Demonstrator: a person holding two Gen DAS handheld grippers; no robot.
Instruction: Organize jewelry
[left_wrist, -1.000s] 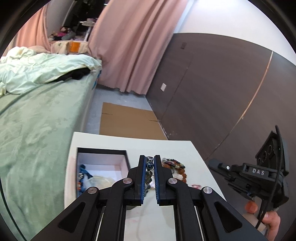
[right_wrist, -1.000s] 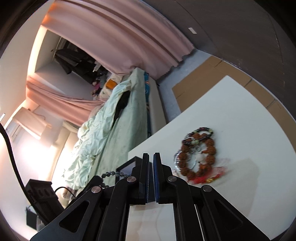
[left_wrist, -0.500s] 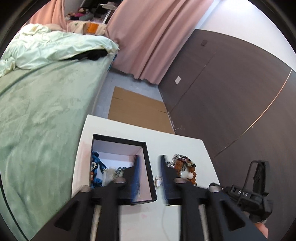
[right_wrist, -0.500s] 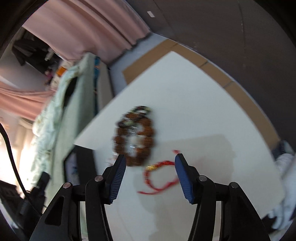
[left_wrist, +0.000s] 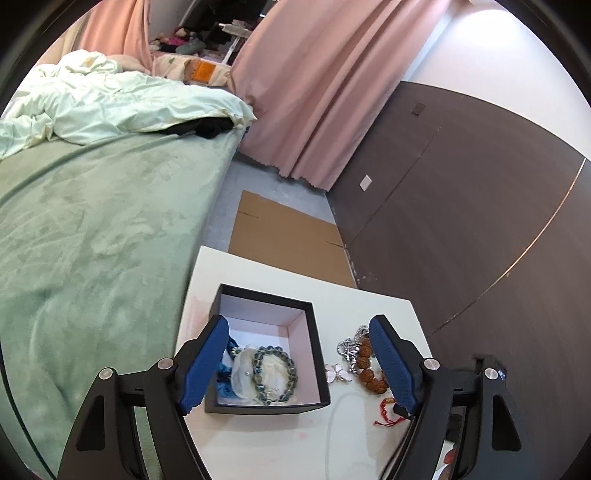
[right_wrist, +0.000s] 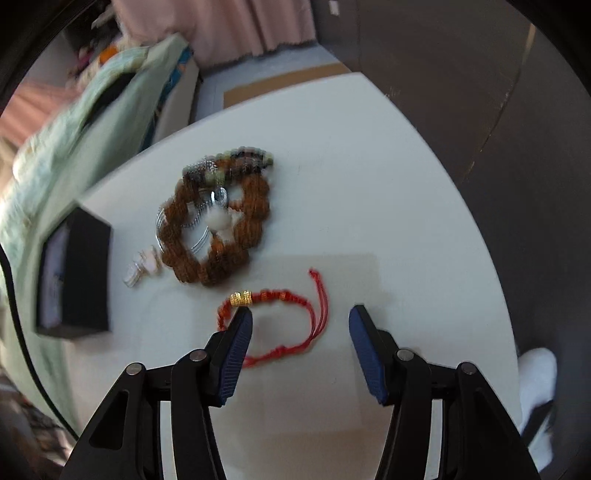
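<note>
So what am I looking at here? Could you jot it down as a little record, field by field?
Setting: white table beside a bed
Box: black box, open, already holding a grey-blue bead bracelet
Loose on table: brown bead bracelet, red cord bracelet, small white butterfly piece
Left gripper: jaws wide and just been opening, nothing between the pads, above the box
Right gripper: open, jaws just been closing, red cord bracelet lying between them, not pinched

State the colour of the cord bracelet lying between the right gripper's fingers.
Red cord bracelet with gold beads, clearest in the right wrist view.
</note>
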